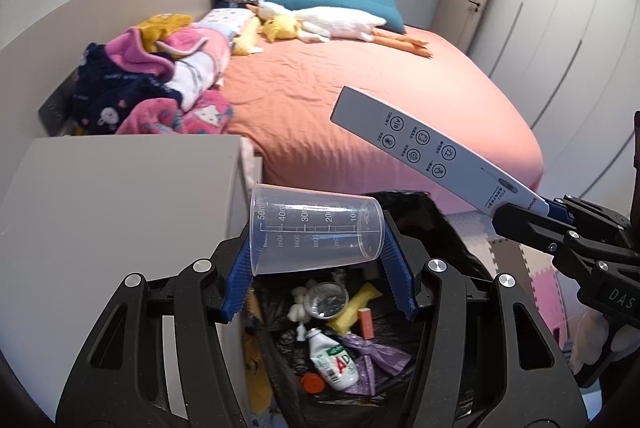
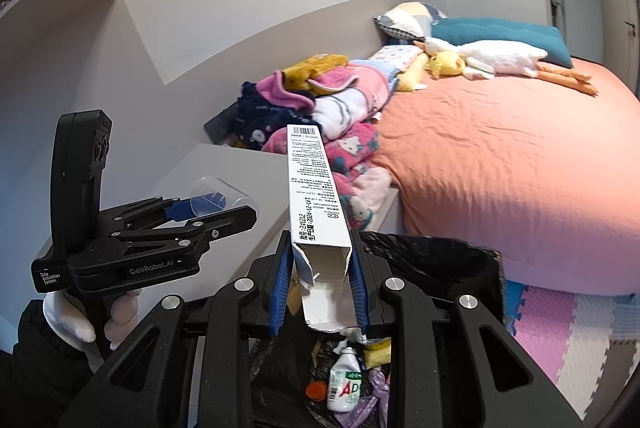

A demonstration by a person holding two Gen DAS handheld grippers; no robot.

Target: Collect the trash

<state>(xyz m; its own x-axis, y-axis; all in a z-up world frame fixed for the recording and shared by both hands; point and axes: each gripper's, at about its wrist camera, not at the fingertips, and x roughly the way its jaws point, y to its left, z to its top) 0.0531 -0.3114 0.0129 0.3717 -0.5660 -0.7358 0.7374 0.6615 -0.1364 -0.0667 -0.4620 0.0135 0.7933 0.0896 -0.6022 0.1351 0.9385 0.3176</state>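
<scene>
Left gripper grips a plastic cup, right gripper a carton, both over the bin; next, probably releasing them inside.

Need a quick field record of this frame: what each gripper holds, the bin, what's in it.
left gripper: shut on measuring cup, cup lying sideways
right gripper: shut on carton, long white box, torn open at the gripped end
trash bin: black liner, directly below both grippers
bin contents: white bottle, purple bag, orange cap, yellow wrapper
released: nothing yet
</scene>
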